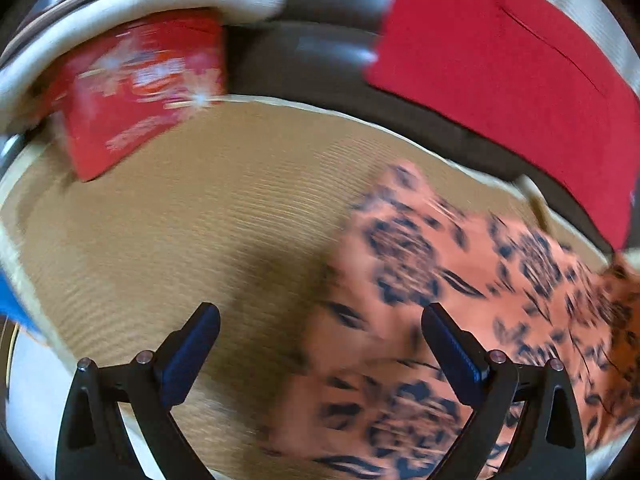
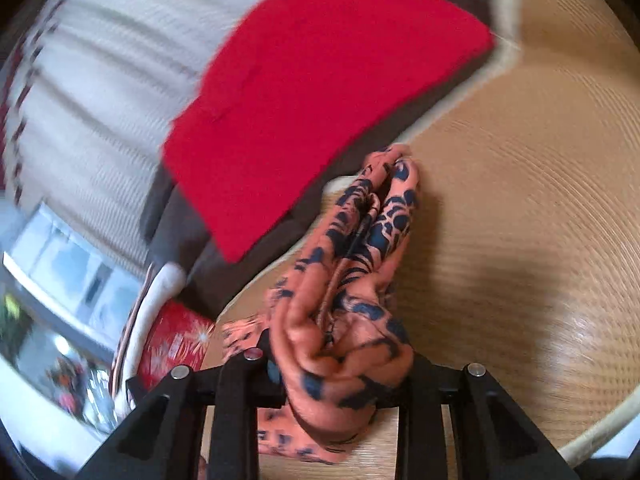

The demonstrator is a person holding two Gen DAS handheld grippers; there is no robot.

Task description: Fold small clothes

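Orange patterned garment [image 2: 352, 280] bunched between pinching right fingers [image 2: 272, 368]; left fingers [image 1: 200, 336] spread, empty beside it.

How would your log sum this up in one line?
left tool: open, above mat | right tool: shut on patterned cloth | fold unfinished

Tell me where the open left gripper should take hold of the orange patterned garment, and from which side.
Judging by the left wrist view, grip the near-left edge of the orange patterned garment, where it lies flat on the woven mat. Bring the left gripper in low from the bare mat side. The right gripper already pinches a bunched part, so the opposite free edge probably suits.
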